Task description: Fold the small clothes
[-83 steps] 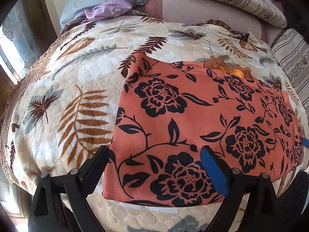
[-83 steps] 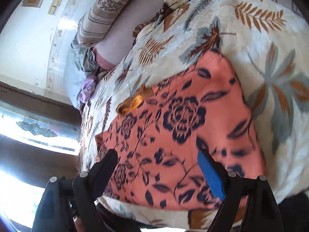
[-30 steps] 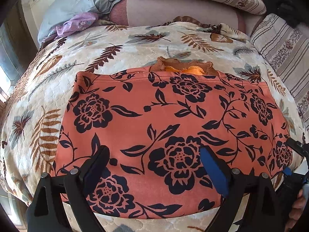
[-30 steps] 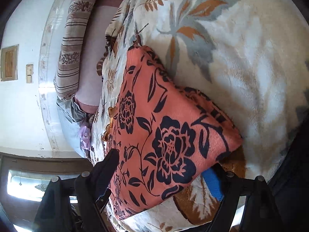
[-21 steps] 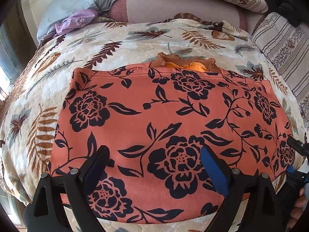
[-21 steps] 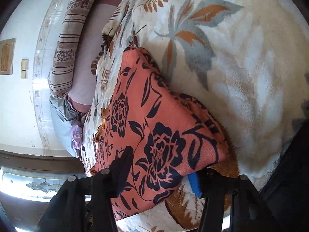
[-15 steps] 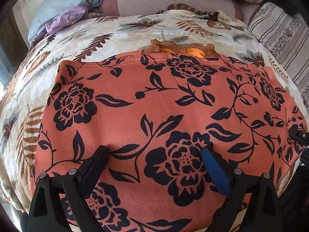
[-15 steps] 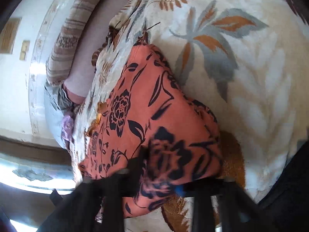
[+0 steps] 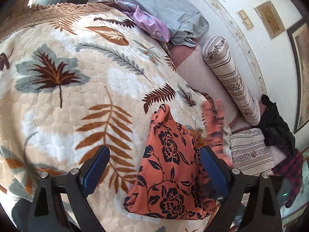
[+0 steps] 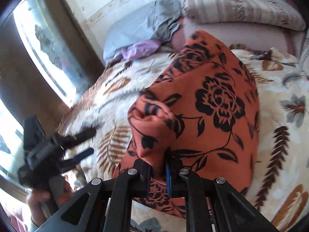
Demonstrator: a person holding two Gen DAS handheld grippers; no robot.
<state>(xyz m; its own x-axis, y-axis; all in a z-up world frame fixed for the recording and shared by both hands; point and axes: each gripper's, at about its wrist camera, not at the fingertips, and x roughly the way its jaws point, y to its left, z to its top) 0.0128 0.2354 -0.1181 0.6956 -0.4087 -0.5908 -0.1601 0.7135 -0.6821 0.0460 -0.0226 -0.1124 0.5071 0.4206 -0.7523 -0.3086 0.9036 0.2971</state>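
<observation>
Now right gripper [image 10: 164,166] pinches orange garment [image 10: 208,119]; left gripper [image 9: 154,166] gapes beside it.

A bed under a cream quilted blanket [image 9: 81,89] printed with brown and grey leaves, filling most of the left wrist view. At its head, upper centre, a grey pillow [image 9: 166,13] with a lilac cloth [image 9: 152,25] against it, a striped bolster [image 9: 231,79] to the right, and dark clothes [image 9: 278,123] heaped at the right edge. Behind, a pale wall with switch plates [image 9: 245,19] and a framed picture [image 9: 301,73]; in the right wrist view, a bright window [image 10: 50,44] in a dark wooden frame, upper left.
</observation>
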